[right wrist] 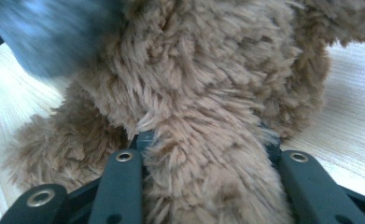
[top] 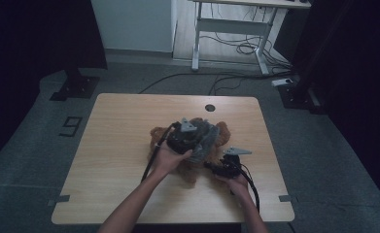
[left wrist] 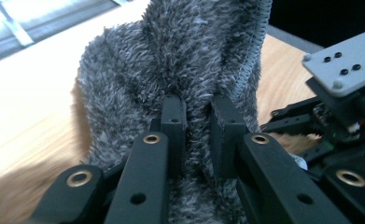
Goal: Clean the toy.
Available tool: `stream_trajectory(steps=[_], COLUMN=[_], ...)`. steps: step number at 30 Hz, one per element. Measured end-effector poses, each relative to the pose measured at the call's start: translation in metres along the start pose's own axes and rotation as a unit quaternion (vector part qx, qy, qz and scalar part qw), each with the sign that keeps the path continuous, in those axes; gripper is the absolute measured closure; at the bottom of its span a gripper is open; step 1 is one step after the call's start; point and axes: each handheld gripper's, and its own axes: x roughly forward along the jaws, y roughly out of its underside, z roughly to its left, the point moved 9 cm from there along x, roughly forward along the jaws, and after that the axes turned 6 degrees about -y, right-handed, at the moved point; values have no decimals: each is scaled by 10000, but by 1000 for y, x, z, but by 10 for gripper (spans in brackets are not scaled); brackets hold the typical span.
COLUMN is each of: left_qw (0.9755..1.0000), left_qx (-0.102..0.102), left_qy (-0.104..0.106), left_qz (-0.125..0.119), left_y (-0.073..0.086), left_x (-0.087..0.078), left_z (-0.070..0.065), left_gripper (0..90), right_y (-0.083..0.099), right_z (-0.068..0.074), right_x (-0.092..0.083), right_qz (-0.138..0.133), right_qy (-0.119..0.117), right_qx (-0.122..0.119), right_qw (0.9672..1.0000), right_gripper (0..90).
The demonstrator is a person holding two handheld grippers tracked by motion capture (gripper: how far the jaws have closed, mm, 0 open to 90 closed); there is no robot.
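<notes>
A brown plush teddy bear [top: 221,133] lies in the middle of the wooden table [top: 119,126], partly covered by a grey fleecy garment [top: 207,141]. My left gripper [top: 197,141] is over the bear, shut on a fold of the grey garment [left wrist: 180,56], which rises between its jaws [left wrist: 196,121]. Just to the right and nearer the front edge, my right gripper [top: 212,167] is shut on a thick brown limb of the bear [right wrist: 208,93], its jaws [right wrist: 203,140] on either side of the fur. The grey garment [right wrist: 45,37] is blurred at the upper left of the right gripper view. The right gripper [left wrist: 339,116] is close beside the left one.
A round cable hole [top: 210,108] sits near the table's far edge. Behind the table stand a white desk frame [top: 226,29] with loose cables on the floor and black stand bases [top: 76,87] at both sides. A figure 9 [top: 72,126] is marked on the floor at left.
</notes>
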Motion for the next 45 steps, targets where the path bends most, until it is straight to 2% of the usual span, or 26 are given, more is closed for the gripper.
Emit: stream_trajectory(steps=[2, 4, 7, 10, 14, 15, 16, 17, 18, 19, 20, 24, 31, 35, 39, 45], left_qw=[9998, 9994, 9996, 9993, 9985, 9984, 9984, 9982, 9982, 9979, 9979, 9971, 9960, 9946, 9924, 9905], left_qx=[77, 193, 113, 78, -23, -114, -114, -174, -174, -214, -214, -279, -468, -493, -614, -870], left_qy=[3, -94, -110, -263, -458, -504, -504, -559, -559, -616, -616, -711, -766, -908, -1068, -1060], left_qz=[166, 288, 229, 249, 284, 226, 226, 141, 141, 62, 62, -14, -34, -40, 24, 131], left_y=[2, 8, 13, 18, 27, 30, 30, 32, 32, 34, 34, 39, 50, 57, 70, 101], left_x=[13, 24, 25, 18, 5, -3, -3, -12, -12, -21, -21, -38, -49, -59, -70, -76], left_z=[-7, -9, -5, 6, 27, 36, 36, 44, 44, 52, 52, 66, 82, 95, 112, 127], left_gripper=[772, 772, 773, 774, 775, 775, 775, 775, 776, 776, 776, 778, 779, 780, 781, 781], right_y=[0, 1, 1, 1, 1, 1, 1, 1, 1, 1, 1, 2, 2, 2, 2, 2], right_z=[0, 0, 0, 1, 1, 1, 1, 1, 1, 2, 2, 2, 2, 2, 2, 1], right_x=[0, -1, -1, 0, 0, 0, 0, 0, 0, 0, 0, 0, 0, 0, 0, 1], right_qz=[12, 23, 32, 40, 45, 52, 52, 55, 55, 58, 58, 68, 71, 73, 63, 60], right_qy=[21, 29, 17, 29, 41, 49, 49, 45, 45, 45, 45, 34, 40, 14, 8, 8], right_qx=[-13, -20, -16, -29, -4, -4, -4, -1, -1, 1, 1, 14, 15, 39, 69, 74], right_qw=[10000, 10000, 10000, 10000, 10000, 10000, 10000, 10000, 10000, 10000, 10000, 10000, 10000, 10000, 10000, 10000], right_gripper=[592, 592, 592, 592, 592, 592, 592, 592, 592, 592, 592, 592, 592, 592, 592, 592])
